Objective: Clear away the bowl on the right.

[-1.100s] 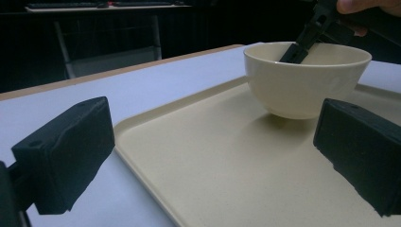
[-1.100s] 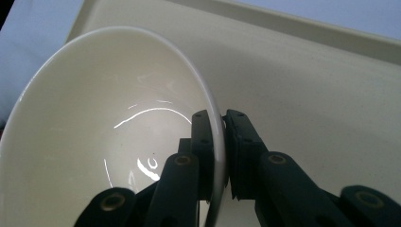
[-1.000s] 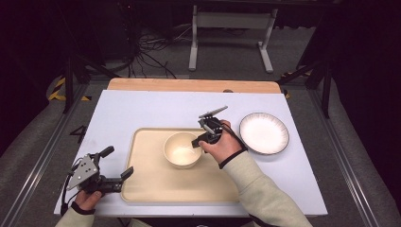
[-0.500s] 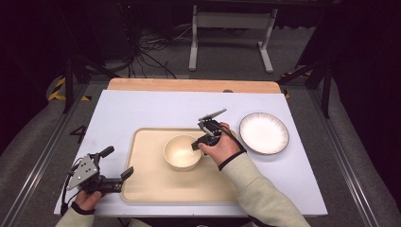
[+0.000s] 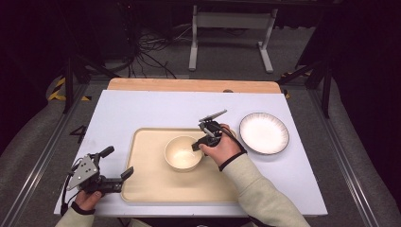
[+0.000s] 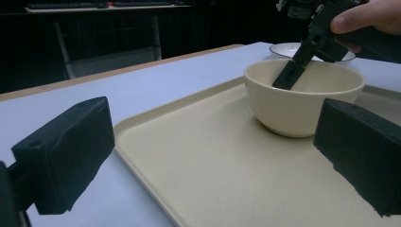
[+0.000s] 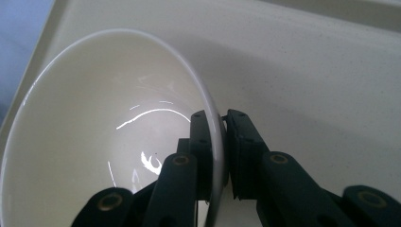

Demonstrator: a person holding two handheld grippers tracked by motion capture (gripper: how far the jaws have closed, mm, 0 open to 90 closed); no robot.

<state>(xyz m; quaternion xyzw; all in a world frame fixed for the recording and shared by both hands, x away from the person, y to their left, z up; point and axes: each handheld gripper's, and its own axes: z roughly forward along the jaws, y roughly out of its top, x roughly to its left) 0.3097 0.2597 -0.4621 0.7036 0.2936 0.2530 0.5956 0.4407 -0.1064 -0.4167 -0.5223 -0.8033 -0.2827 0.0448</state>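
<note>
A cream bowl (image 5: 182,153) stands on a beige tray (image 5: 142,189) in the middle of the white table. My right gripper (image 5: 196,146) reaches down onto the bowl's right rim and is shut on it. In the right gripper view one pad sits inside the bowl (image 7: 94,118) and the other outside, with the right gripper (image 7: 220,120) pinching the thin rim. My left gripper (image 5: 118,161) rests open at the tray's front left corner. In the left gripper view the left gripper (image 6: 213,156) has nothing between its jaws and faces the bowl (image 6: 302,101) across the tray (image 6: 189,118).
A white plate with a dark rim (image 5: 264,133) lies on the table right of the tray, and its edge shows behind the bowl as the plate (image 6: 283,47). A wooden strip (image 5: 189,85) borders the table's far edge. Metal rails run along both sides.
</note>
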